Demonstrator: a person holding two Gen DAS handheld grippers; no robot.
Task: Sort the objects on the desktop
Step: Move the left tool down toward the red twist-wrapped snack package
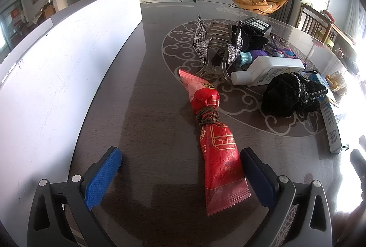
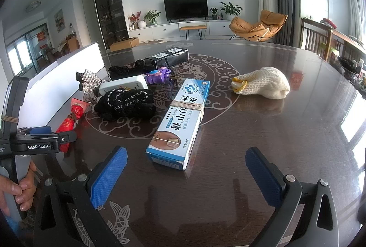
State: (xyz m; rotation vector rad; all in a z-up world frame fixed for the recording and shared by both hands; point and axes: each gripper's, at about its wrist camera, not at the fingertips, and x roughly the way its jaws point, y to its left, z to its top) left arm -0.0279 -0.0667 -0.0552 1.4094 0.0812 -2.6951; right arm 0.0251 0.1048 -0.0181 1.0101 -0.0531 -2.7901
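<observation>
Left tongs [image 1: 180,175] wide open, empty, red snack packet [image 1: 217,155] against right pad. Right tongs [image 2: 186,176] wide open, empty, short of blue box [image 2: 180,123]; bare desk [image 2: 274,121] rightward.

Between the left fingers [image 1: 104,176] of rough blue rubber lies a glossy, crinkled foil packet [image 1: 219,155]. Ahead of the right fingers [image 2: 109,178] lies a smooth cardboard box [image 2: 180,121] on the polished table [image 2: 286,144].
</observation>
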